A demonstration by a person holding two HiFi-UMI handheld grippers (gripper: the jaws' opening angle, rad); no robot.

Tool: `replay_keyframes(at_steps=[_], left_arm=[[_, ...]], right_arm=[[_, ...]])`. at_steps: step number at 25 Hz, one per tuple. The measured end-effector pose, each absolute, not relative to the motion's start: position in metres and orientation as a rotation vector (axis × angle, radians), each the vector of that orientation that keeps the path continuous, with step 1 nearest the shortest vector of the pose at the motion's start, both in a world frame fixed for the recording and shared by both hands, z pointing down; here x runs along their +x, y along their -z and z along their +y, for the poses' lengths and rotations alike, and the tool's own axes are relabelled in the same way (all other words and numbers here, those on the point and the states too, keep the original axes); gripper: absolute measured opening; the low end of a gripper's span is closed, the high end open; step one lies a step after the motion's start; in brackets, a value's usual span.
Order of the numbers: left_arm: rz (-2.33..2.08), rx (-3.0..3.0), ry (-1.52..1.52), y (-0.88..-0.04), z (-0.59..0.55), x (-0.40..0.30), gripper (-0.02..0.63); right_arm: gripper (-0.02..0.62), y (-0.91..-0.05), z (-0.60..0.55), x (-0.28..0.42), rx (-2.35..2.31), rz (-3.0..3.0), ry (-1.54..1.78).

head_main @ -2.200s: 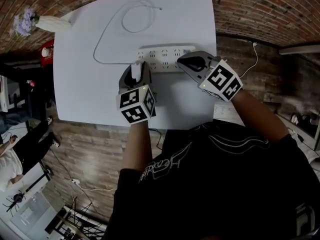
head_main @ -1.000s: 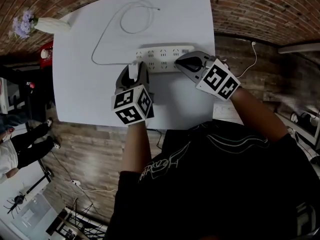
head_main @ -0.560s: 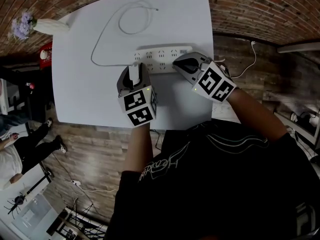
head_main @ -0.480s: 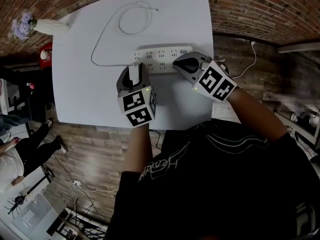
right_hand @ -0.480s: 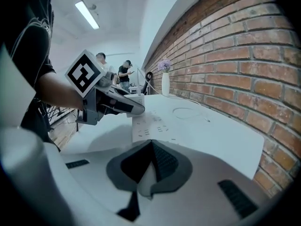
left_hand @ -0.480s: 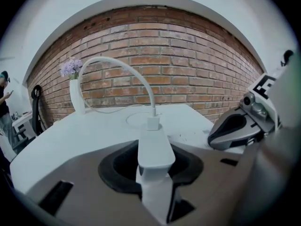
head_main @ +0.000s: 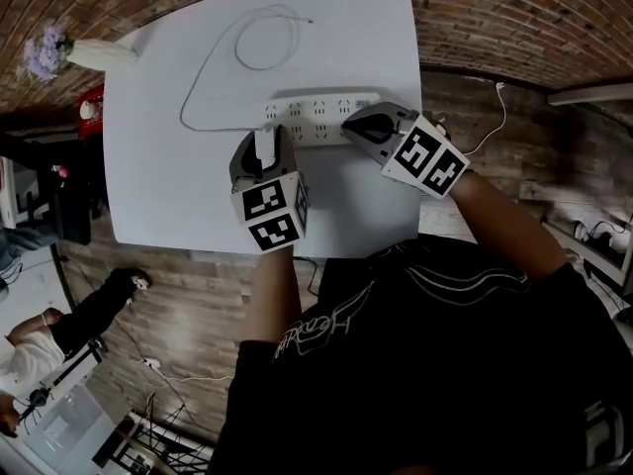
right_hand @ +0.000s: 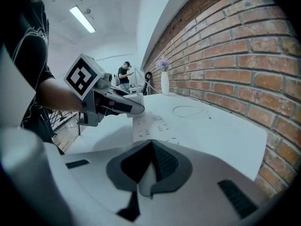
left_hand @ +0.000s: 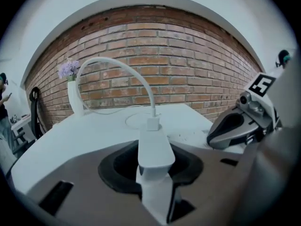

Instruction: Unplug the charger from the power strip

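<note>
A white power strip (head_main: 316,117) lies across the white table (head_main: 168,186). My left gripper (head_main: 265,133) is shut on the white charger (head_main: 264,146), just on the near side of the strip's left end. In the left gripper view the charger (left_hand: 154,149) sits between the jaws, and its white cable (left_hand: 122,65) arcs up and to the left. Whether its prongs are clear of the socket is hidden. My right gripper (head_main: 351,127) is shut with nothing in it, its tip down on the strip's right part. In the right gripper view the strip (right_hand: 153,124) lies ahead.
The cable (head_main: 203,67) runs left and loops at the table's far side. A white vase with purple flowers (head_main: 94,49) stands at the far left corner. The table's right edge is close to my right hand. A person (head_main: 59,334) stands on the floor to the left.
My left gripper has rolled in place with the charger in it; its marker cube now shows a different face. The right gripper has stayed on the strip. The person on the floor has moved.
</note>
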State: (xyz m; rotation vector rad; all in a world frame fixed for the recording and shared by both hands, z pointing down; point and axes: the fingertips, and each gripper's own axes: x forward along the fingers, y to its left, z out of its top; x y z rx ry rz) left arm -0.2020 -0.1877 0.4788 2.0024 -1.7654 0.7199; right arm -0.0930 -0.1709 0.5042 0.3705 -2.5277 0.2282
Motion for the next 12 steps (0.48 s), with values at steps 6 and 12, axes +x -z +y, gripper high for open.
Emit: replay_keyframes(at_steps=[6,12], left_arm=[[-1.652,1.935,-0.555,-0.4808,-0.1860,-0.2061,0.135],[-1.749,1.948,-0.736,-0.4818,-0.1844,-0.2059,0.133]], right_arm=[[-0.003,-0.5044,-0.1703,-0.0936,0.356,-2.526,-0.238],[-0.003,-0.5060,-0.1703,-0.0962,0.355,-2.508,-0.226]])
